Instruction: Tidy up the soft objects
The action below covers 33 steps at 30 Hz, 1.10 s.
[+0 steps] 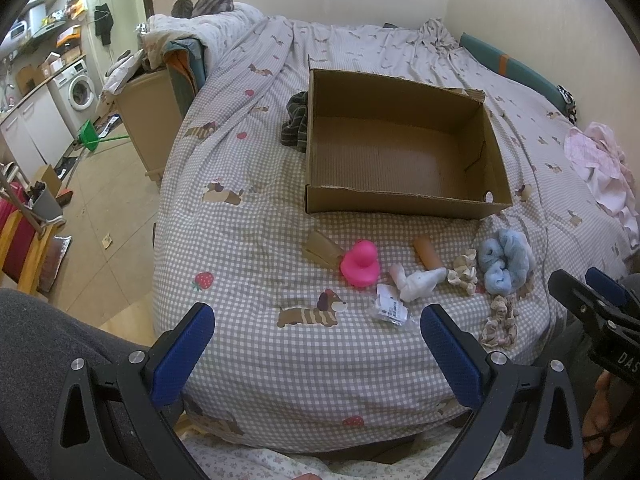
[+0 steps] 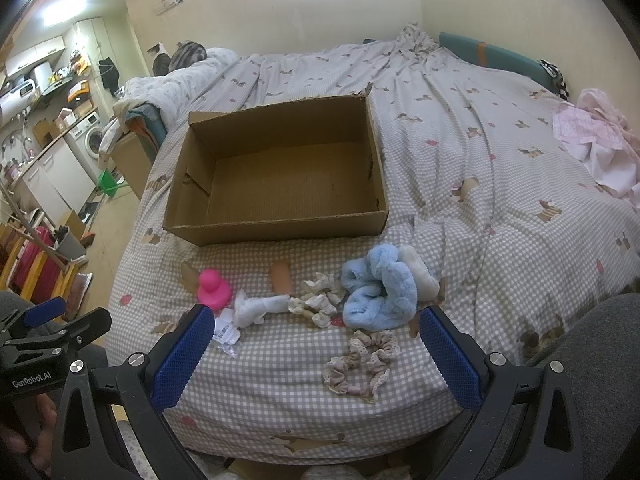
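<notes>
An empty open cardboard box (image 1: 400, 160) (image 2: 280, 184) sits on the checked bedspread. In front of it lie a pink rubber duck (image 1: 360, 263) (image 2: 214, 289), a white sock (image 1: 418, 282) (image 2: 260, 308), an orange tube (image 1: 427, 254) (image 2: 281, 276), a fluffy blue scrunchie (image 1: 504, 260) (image 2: 380, 294), a cream scrunchie (image 1: 464, 272) (image 2: 318, 302), a beige lace scrunchie (image 1: 500, 322) (image 2: 362, 362) and a clear labelled packet (image 1: 390, 310) (image 2: 226, 332). My left gripper (image 1: 318, 328) is open and empty above the near bed edge. My right gripper (image 2: 316, 330) is open and empty, just short of the scrunchies.
A dark striped cloth (image 1: 296, 120) lies left of the box. Pink and white clothes (image 1: 600, 168) (image 2: 596, 144) are piled at the right. Two cats (image 1: 200, 2) sit on the far bedding. Floor, washing machine (image 1: 80, 88) and a red chair (image 1: 20, 240) are at the left.
</notes>
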### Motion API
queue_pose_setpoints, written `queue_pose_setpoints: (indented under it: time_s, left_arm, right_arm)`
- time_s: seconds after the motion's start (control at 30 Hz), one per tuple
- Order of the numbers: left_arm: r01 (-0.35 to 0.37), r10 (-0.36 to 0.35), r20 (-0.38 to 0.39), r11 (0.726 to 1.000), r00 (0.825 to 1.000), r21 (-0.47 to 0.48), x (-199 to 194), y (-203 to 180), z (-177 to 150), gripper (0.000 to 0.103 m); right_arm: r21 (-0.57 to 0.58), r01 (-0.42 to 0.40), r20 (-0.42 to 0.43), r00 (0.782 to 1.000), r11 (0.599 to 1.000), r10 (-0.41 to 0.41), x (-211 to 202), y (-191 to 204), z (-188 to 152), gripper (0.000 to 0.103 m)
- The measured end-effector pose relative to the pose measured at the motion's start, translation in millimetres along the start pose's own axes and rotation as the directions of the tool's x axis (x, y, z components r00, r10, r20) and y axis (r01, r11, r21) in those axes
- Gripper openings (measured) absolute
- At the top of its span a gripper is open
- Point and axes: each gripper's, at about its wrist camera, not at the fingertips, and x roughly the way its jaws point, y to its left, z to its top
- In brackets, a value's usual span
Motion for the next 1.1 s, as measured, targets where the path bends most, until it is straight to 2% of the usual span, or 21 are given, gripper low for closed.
queue_pose_setpoints:
  time_s: [0.37,0.5,0.63,0.7,0.83,0.9,0.93,0.97,1.0,1.03,1.07,1.1]
  left_arm:
    - [-0.002,0.002,-0.003,1.000,1.000,0.002,0.6,0.2,-1.3,0.103]
    - [-0.004,0.004,-0.011,1.000,1.000,0.003,2.7,-0.3,-2.2,0.103]
    - [-0.006,0.006,-0.004,1.000,1.000,-0.010,1.8,0.2,0.0,0.103]
    - [-0.005,0.005,-0.003,1.000,1.000,-0.020,1.3,1.8,0.6,0.103]
    - [-0.021,0.021,-0.019,0.999,1.000,-0.031,4.0,4.8,1.3,0.103]
    - [-0.019,0.018,-0.030,0.998,0.999,-0.054,5.4,9.1,1.9,0.103]
    - [-0.019,0.017,-0.035,0.998,0.999,-0.062,5.9,10.8,2.0,0.103]
    - [-0.023,0.020,-0.044,0.997,0.999,-0.077,7.1,13.9,1.9,0.103]
    - [-0.030,0.026,-0.048,0.996,0.999,-0.083,7.7,15.5,2.0,0.103]
    - [-0.034,0.030,-0.050,0.996,0.998,-0.085,8.3,16.0,2.4,0.103]
    - [-0.034,0.029,-0.055,0.996,0.998,-0.088,9.4,17.1,2.7,0.103]
    - [-0.031,0.025,-0.059,0.995,0.998,-0.090,9.9,17.9,3.0,0.103]
  right_arm:
    - [0.012,-0.006,-0.012,1.000,1.000,0.006,1.0,-1.3,0.6,0.103]
    - [0.073,-0.049,-0.114,0.992,0.996,0.058,14.2,-13.7,7.3,0.103]
    - [0.130,-0.019,-0.232,0.971,0.991,0.049,32.5,-38.6,17.2,0.103]
    - [0.162,-0.005,-0.325,0.944,0.987,0.058,49.3,-51.6,18.6,0.103]
    - [0.196,0.009,-0.509,0.855,0.981,0.094,91.9,-66.6,5.8,0.103]
    - [0.188,0.025,-0.555,0.827,0.982,0.085,109.7,-66.5,-3.4,0.103]
    - [0.172,0.033,-0.565,0.822,0.985,0.071,116.5,-63.8,-6.5,0.103]
    - [0.159,0.033,-0.568,0.821,0.987,0.064,121.8,-60.6,-8.1,0.095]
    - [0.148,0.017,-0.576,0.814,0.989,0.073,128.0,-56.0,-10.3,0.077]
    - [0.141,0.004,-0.592,0.802,0.990,0.081,134.8,-52.5,-12.9,0.069]
    - [0.141,0.002,-0.610,0.788,0.990,0.085,141.0,-50.5,-15.9,0.055]
    - [0.136,0.011,-0.623,0.779,0.991,0.077,145.3,-48.8,-19.0,0.049]
